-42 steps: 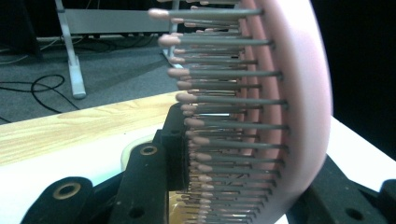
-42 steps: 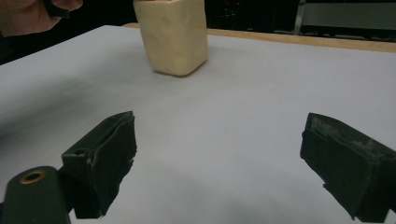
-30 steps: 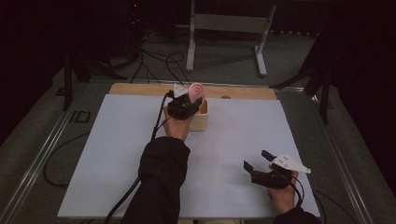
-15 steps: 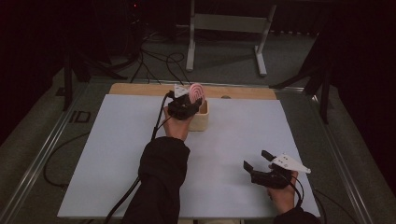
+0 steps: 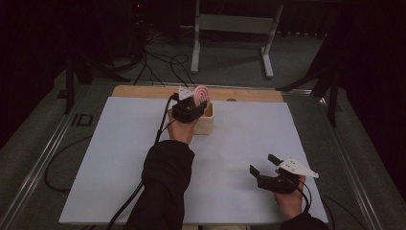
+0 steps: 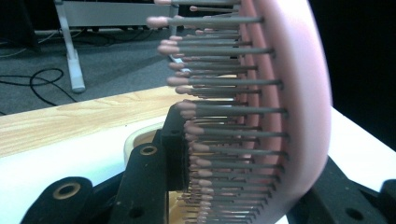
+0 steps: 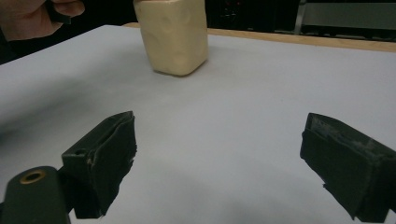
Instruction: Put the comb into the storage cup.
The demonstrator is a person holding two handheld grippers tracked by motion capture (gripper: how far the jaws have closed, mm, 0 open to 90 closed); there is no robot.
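High view: left hand-held gripper (image 5: 193, 103) still pinches the pink hairbrush (image 5: 201, 94); right hand-held gripper (image 5: 268, 165) stays spread.

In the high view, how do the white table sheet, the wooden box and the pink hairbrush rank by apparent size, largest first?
1. White table sheet.
2. Wooden box, partly hidden by the left gripper.
3. Pink hairbrush.

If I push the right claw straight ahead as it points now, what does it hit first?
Probably the cream container: it stands ahead of the open right claw, slightly left of centre, with bare white tabletop between. Depth is unclear.
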